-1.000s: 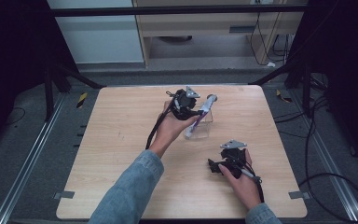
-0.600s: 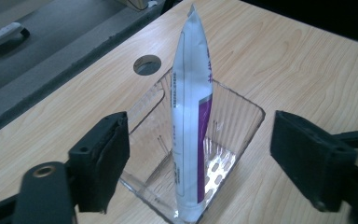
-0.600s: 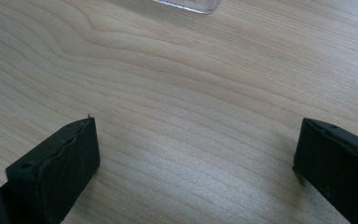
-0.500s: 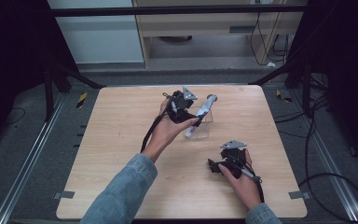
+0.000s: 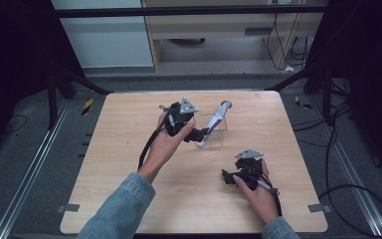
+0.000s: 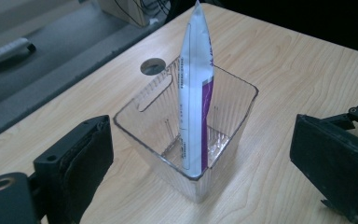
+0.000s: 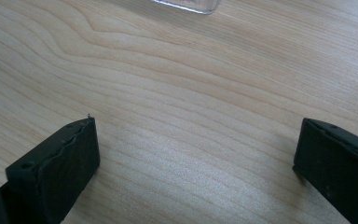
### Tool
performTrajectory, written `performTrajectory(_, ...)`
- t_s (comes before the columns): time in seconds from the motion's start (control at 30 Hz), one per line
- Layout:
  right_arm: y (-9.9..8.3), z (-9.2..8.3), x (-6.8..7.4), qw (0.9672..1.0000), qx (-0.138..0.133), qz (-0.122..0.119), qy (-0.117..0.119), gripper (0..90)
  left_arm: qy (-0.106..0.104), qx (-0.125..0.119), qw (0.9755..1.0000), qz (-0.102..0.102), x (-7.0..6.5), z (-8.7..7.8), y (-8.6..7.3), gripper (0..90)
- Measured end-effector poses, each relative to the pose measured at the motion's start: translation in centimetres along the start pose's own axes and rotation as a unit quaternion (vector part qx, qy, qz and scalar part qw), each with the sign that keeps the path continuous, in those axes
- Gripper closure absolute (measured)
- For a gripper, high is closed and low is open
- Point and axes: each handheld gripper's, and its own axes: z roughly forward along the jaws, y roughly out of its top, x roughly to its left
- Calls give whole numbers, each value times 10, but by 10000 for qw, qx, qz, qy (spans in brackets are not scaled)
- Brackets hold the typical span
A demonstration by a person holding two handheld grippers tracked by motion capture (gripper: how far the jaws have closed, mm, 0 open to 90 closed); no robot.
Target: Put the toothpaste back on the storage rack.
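**Tube standing in the clear bin, left jaws parting**

The white-and-purple tube [image 6: 195,93] is leaning upright inside the clear plastic bin [image 6: 223,121], its flat end rising above the rim. The left gripper [image 5: 199,133] is sitting just beside the bin, its jaws having just been opening, standing spread with nothing pinched. The right gripper [image 5: 227,177] is resting well apart from the bin on the wooden table [image 5: 129,149], jaws spread over bare wood.

In the right gripper view the clear container [image 7: 186,5] is cut off by the far edge. In the left gripper view the tube's [image 6: 195,88] printing is too blurred to read, and its cap end is hidden low inside the container.
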Motion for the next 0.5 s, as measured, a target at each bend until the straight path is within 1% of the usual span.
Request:
performTrajectory(0.03, 0, 0, 0, 10000, 0, 0, 0, 4, 0, 0, 10000, 0, 0, 0, 0, 56)
performTrajectory(0.07, 0, 0, 0, 10000, 1, 0, 0, 4, 31, -11, 10000, 28, 1, -4, -2, 56)
performTrajectory(0.13, 0, 0, 0, 10000, 0, 1, 3, 4, 44, -61, 10000, 1, 3, -12, -8, 57)
performTrajectory(0.2, 0, 0, 0, 10000, -1, 6, 2, 4, 36, -9, 10000, 26, 3, -16, -13, 57)
performTrajectory(0.23, 0, 0, 0, 10000, -1, 6, 2, 4, 36, -9, 10000, 26, 3, -16, -13, 57)
performTrajectory(0.27, 0, 0, 0, 10000, 1, 4, 2, 4, 10, 19, 10000, 49, 2, -20, -19, 57)
performTrajectory(0.3, 0, 0, 0, 10000, 1, 4, 2, 4, 10, 19, 10000, 49, 2, -20, -19, 57)
performTrajectory(0.33, 0, 0, 0, 10000, 1, -7, -4, 4, -8, 76, 10000, 62, 2, -23, -25, 56)
performTrajectory(0.37, 0, 0, 0, 10000, 1, -7, -4, 4, -8, 76, 10000, 62, 2, -23, -25, 56)
performTrajectory(0.4, 0, 0, 0, 10000, 1, 1, -4, 4, -38, 135, 9999, 53, 1, -26, -31, 57)
performTrajectory(0.43, 0, 0, 0, 10000, 1, 1, -4, 4, -38, 135, 9999, 53, 1, -26, -31, 56)
performTrajectory(0.5, 0, 0, 0, 10000, 0, -6, -6, 4, -34, 168, 9998, 53, 1, -29, -37, 56)
